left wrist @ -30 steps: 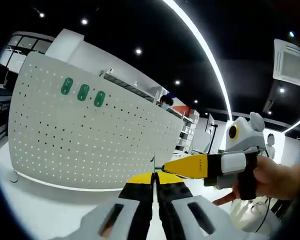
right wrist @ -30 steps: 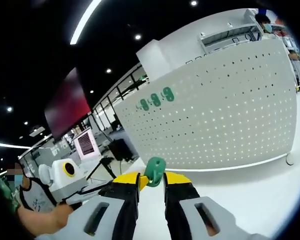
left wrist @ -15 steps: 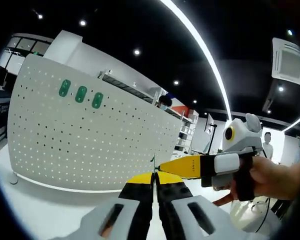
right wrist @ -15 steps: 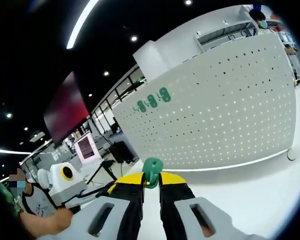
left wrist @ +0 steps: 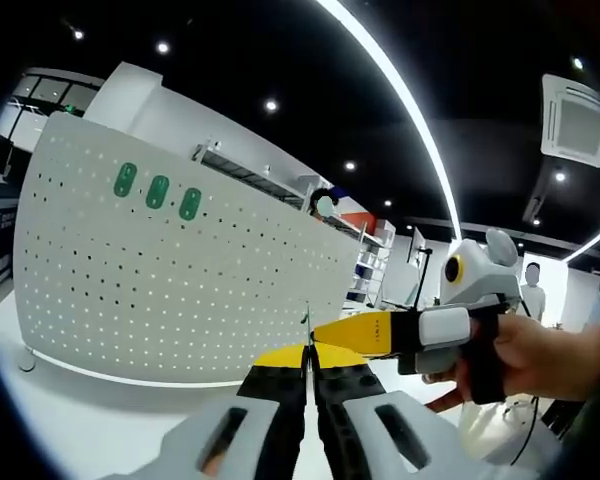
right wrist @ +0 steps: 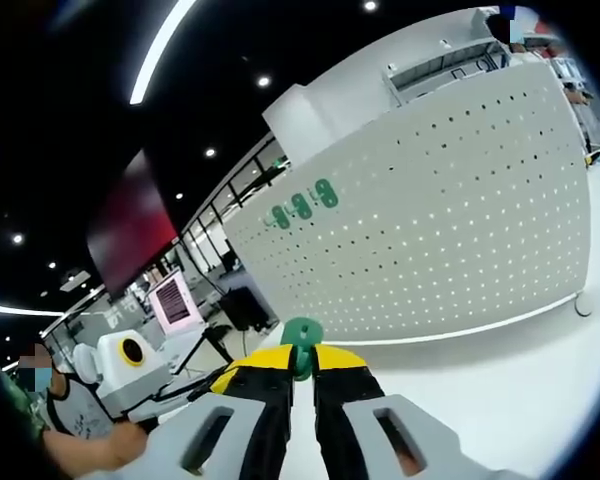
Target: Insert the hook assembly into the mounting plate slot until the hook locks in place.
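Note:
A white pegboard mounting plate [left wrist: 180,290] [right wrist: 430,230] stands upright on a white table, with three green hooks [left wrist: 157,191] [right wrist: 301,206] in a row near its top. A loose green hook [right wrist: 302,338] sits between the yellow-tipped jaws of my right gripper [right wrist: 302,358], which are shut on it. In the left gripper view the same hook [left wrist: 305,320] shows edge-on as a thin green sliver rising from my left gripper [left wrist: 307,352], whose jaws are pressed together on it. The right gripper [left wrist: 380,333] reaches in from the right, its tip meeting the left's. Both stand well short of the plate.
A person's hand [left wrist: 525,360] holds the right gripper. The plate rests on the white table [right wrist: 500,390] on a small foot [right wrist: 582,308]. Shelving [left wrist: 370,275], a monitor [right wrist: 175,300] and a tripod [right wrist: 215,335] stand in the room behind.
The right gripper's jaws have closed from a clear gap onto the green hook. The left gripper stays shut. Both views have drifted slightly.

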The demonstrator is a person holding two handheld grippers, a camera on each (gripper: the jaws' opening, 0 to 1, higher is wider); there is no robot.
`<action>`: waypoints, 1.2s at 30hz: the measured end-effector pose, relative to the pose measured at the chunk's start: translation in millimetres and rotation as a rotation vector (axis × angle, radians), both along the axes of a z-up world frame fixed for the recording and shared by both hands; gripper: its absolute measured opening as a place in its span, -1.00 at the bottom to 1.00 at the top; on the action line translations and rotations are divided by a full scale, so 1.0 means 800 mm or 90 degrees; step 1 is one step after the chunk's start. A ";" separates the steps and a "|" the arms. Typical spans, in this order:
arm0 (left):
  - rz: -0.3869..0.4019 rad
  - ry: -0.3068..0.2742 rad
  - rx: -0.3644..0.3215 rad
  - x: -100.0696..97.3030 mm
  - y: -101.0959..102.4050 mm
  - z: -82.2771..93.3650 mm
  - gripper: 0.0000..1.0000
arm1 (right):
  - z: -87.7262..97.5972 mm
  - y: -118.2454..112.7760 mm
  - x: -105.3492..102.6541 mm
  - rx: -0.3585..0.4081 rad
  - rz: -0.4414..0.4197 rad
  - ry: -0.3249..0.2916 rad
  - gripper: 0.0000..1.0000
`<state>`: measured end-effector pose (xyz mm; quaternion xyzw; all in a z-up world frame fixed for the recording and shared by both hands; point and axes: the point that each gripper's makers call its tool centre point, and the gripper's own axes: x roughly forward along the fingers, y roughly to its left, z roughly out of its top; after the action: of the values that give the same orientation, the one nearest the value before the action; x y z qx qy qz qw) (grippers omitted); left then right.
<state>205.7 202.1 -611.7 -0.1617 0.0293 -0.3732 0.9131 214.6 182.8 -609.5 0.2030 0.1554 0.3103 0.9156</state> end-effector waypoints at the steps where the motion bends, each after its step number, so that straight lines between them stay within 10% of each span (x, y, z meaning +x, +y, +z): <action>1: 0.001 -0.001 0.000 0.000 0.000 0.001 -0.97 | 0.001 0.000 0.000 0.000 0.000 -0.001 -0.91; 15: 0.002 -0.003 -0.006 0.001 0.000 0.002 -0.97 | 0.003 0.001 0.000 0.016 -0.002 0.006 -0.96; 36: -0.005 -0.010 0.033 0.004 -0.005 0.002 -0.95 | 0.008 0.001 0.002 -0.087 0.009 -0.065 -0.97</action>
<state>209.1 197.9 -609.9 -0.1348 0.0324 -0.3769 0.9158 215.9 183.9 -602.9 0.1232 0.1310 0.3157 0.9317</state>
